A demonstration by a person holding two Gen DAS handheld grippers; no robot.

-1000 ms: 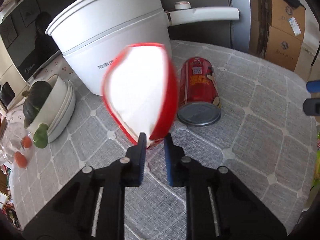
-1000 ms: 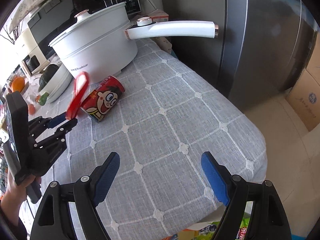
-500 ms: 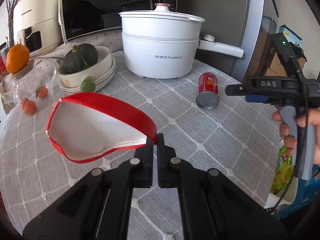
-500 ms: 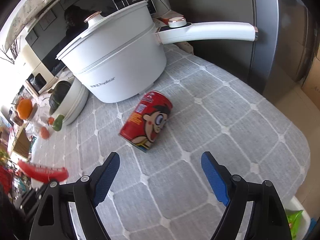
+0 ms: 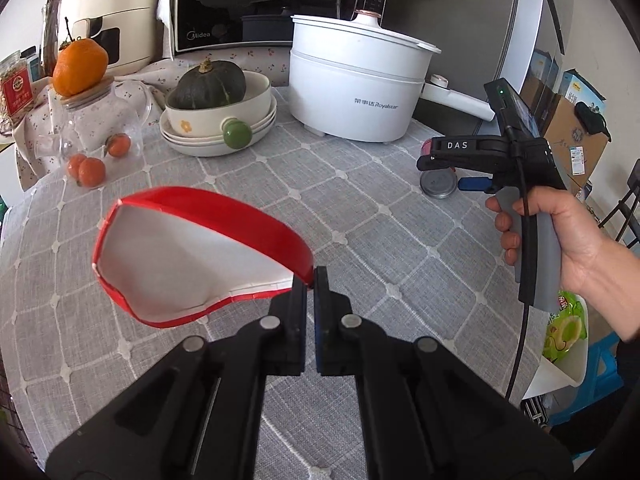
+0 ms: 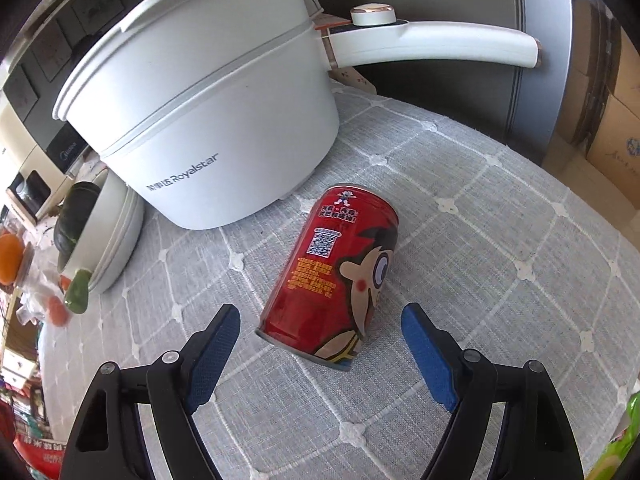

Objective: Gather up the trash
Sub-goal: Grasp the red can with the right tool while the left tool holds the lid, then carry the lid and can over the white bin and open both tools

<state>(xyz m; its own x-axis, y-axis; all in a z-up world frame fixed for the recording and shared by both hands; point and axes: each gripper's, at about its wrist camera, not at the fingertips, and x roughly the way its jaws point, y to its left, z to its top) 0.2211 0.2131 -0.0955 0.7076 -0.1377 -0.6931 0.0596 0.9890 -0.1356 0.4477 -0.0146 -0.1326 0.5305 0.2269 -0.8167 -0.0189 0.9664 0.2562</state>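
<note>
Right wrist view shows the right gripper point(image 6: 320, 344) spread wide and empty, its blue pads point(image 6: 214, 346) standing either side of the near end of a red can point(image 6: 336, 276) that lies on its side on the grey checked tablecloth point(image 6: 500, 300). Neither pad touches the can yet; its far end points toward the white electric pot point(image 6: 208, 112), which stands just beyond it.

From the left wrist view, the left gripper point(image 5: 310, 280) is clenched on the rim of a crushed red paper cup point(image 5: 192, 256), held up over the near part of the tablecloth with its white inside facing the camera. To the right, past the table edge, a white bin point(image 5: 560, 368) with a green wrapper in it shows partly behind the hand.

By my judgement the cup is collected and the can is the step in hand. The next move calls for lowering the right gripper so both pads straddle the can's round body, then squeezing evenly, since a lying can may roll away from a lopsided pinch.
</note>
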